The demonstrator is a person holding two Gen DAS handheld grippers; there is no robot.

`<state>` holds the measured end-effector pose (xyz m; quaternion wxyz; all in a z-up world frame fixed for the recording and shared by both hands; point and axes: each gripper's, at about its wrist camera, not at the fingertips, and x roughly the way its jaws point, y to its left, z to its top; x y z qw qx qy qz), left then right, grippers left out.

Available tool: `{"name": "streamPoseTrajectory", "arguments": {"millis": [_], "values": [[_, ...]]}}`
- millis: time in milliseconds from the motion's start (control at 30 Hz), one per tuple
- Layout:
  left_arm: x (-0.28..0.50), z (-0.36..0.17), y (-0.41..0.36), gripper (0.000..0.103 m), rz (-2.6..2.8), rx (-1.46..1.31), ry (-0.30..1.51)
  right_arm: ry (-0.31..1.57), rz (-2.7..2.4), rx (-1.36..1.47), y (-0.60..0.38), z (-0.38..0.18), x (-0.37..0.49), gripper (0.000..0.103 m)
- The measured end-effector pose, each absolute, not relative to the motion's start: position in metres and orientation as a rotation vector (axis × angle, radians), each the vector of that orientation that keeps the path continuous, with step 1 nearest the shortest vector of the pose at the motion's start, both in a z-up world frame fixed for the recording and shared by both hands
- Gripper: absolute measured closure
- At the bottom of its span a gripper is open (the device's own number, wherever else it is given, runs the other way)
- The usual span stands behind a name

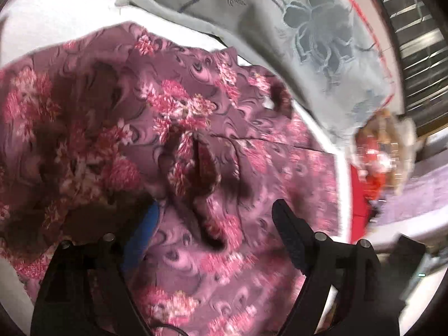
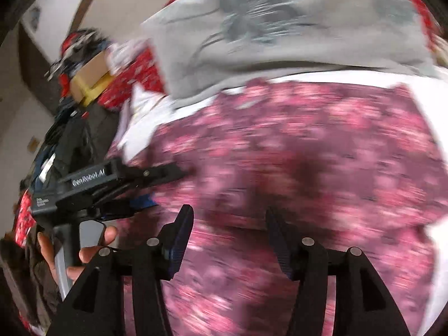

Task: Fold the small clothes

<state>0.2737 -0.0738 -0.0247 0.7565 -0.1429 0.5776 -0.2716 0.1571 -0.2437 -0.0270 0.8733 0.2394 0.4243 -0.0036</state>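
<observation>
Now | both my tongs, left gripper (image 1: 212, 224) and right gripper (image 2: 228, 238), released over floral garment (image 1: 173, 128) | risk: raised crease stays, fold lies crooked.

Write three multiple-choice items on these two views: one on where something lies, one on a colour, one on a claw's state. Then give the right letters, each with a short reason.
1. Where does the grey cloth lie relative to the floral garment?
A. Beyond its far edge
B. Tucked under the claws
C. Wrapped around the left claw

2. What is the floral garment's main colour?
A. Green with yellow stripes
B. Purple with pink flowers
C. Plain white

3. How does the right claw stand?
A. Shut on the grey cloth
B. Shut on a box
C. Open, nothing between its fingers

Answers:
1 A: in both views the grey cloth sits past the garment's far edge.
2 B: pink blooms on purple fabric fill the left wrist view.
3 C: its fingers stand apart above the garment, with no fold caught between them.
</observation>
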Motion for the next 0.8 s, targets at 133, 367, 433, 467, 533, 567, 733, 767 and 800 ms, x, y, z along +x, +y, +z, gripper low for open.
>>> {"name": "streamPoseTrajectory", "arguments": {"millis": [133, 367, 433, 467, 533, 567, 733, 767, 800], "values": [[0.27, -0.011, -0.078, 0.099, -0.506, -0.268, 1.156, 0.83, -0.161, 0.563, -0.301, -0.024, 0.126, 0.047], [0.269, 0.025, -0.018, 0.103, -0.26, -0.303, 0.944, 0.739, -0.372, 0.754, -0.392, -0.036, 0.103, 0.045], [0.274, 0.021, -0.009, 0.103, -0.249, -0.313, 0.95, 0.754, -0.373, 0.801, -0.403, -0.049, 0.114, 0.045], [0.276, 0.018, -0.009, 0.103, -0.249, -0.313, 0.966, 0.762, -0.389, 0.795, -0.407, -0.052, 0.118, 0.045], [0.28, 0.009, -0.017, 0.103, -0.307, -0.316, 1.028, 0.746, -0.43, 0.812, -0.412, -0.056, 0.121, 0.045], [0.281, 0.005, -0.022, 0.102, -0.356, -0.325, 1.066, 0.73, -0.423, 0.836, -0.411, -0.057, 0.121, 0.045], [0.273, -0.005, -0.051, 0.048, -0.483, -0.303, 1.199, 0.743, -0.383, 0.81, -0.401, -0.053, 0.115, 0.045], [0.269, -0.007, -0.055, 0.035, -0.482, -0.294, 1.208, 0.746, -0.375, 0.812, -0.398, -0.053, 0.112, 0.045], [0.265, -0.007, -0.058, 0.034, -0.487, -0.291, 1.208, 0.748, -0.367, 0.817, -0.397, -0.054, 0.109, 0.045]]}}
